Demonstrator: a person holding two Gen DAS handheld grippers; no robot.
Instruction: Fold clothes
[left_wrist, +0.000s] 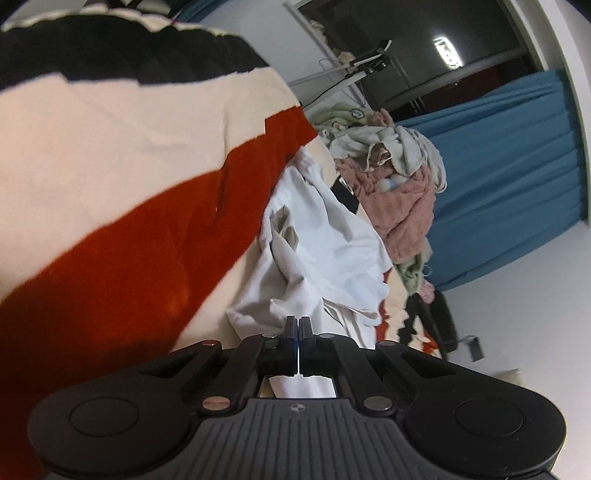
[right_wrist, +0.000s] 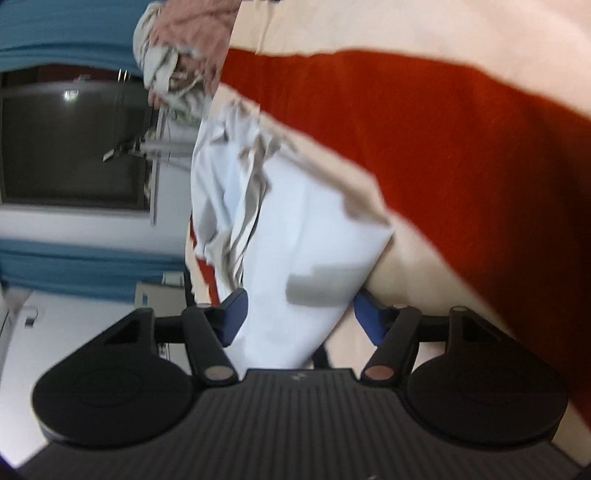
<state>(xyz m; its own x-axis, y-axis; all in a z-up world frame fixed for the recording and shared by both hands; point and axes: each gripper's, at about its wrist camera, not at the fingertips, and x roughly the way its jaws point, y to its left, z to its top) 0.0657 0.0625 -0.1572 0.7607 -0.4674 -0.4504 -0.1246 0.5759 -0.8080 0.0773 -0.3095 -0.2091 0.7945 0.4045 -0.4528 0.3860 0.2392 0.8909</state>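
Observation:
A white garment lies crumpled on a bed cover with cream, red and black stripes. My left gripper has its fingers pressed together at the garment's near edge, and a strip of white cloth shows between them lower down. In the right wrist view the same white garment runs toward the camera, its near end lying between the blue pads of my right gripper. The right jaws stand wide apart, not pinching the cloth.
A heap of pink, white and green laundry sits beyond the white garment. Blue curtains and a dark window lie behind it. The red stripe of the cover fills the right side.

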